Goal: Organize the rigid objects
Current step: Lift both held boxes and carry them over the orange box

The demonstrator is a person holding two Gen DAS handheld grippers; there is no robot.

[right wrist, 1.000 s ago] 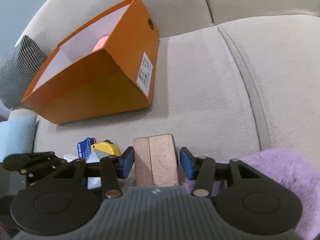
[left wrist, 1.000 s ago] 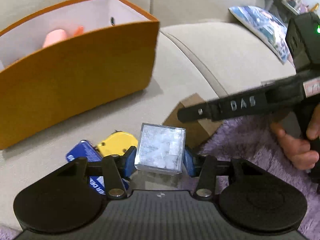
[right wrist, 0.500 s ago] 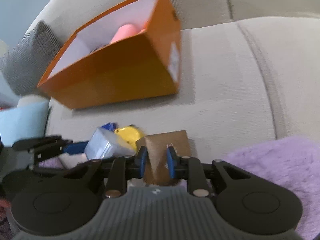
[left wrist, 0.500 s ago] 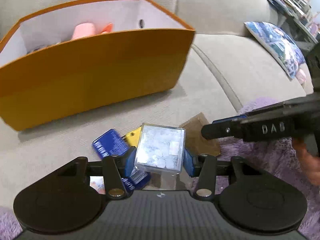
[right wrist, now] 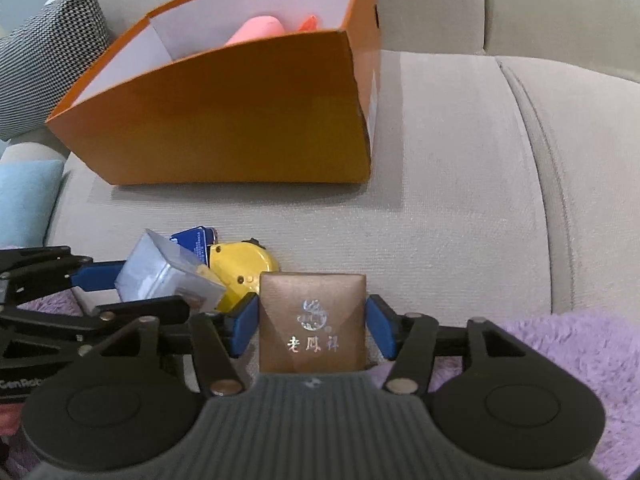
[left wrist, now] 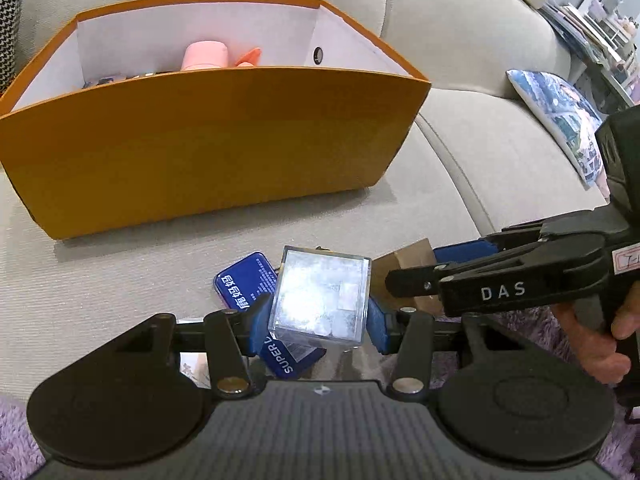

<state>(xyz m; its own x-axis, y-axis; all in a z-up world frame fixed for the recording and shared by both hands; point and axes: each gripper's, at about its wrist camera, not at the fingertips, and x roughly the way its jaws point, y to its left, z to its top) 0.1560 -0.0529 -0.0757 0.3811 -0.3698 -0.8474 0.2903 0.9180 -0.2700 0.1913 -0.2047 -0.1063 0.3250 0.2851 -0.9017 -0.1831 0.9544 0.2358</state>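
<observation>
My left gripper (left wrist: 318, 320) is shut on a clear plastic cube box (left wrist: 320, 300) and holds it above the sofa seat; the cube also shows in the right wrist view (right wrist: 168, 276). My right gripper (right wrist: 312, 320) is shut on a brown box with silver characters (right wrist: 313, 324), lifted off the seat; it also shows in the left wrist view (left wrist: 412, 270). An open orange box (left wrist: 208, 148) stands on the sofa behind, with a pink object (left wrist: 205, 55) inside. A blue tin (left wrist: 244, 280) and a yellow tape measure (right wrist: 244, 270) lie on the seat.
Beige sofa cushions (right wrist: 460, 184) stretch right of the orange box (right wrist: 240, 120). A purple fluffy blanket (right wrist: 568, 352) covers the near edge. A checkered pillow (right wrist: 44, 60) lies at the left and a printed cushion (left wrist: 560, 120) at the right.
Both grippers have risen and tilted toward the orange box, which now shows its inside. The right gripper holds the brown box by its wider sides, face up.
</observation>
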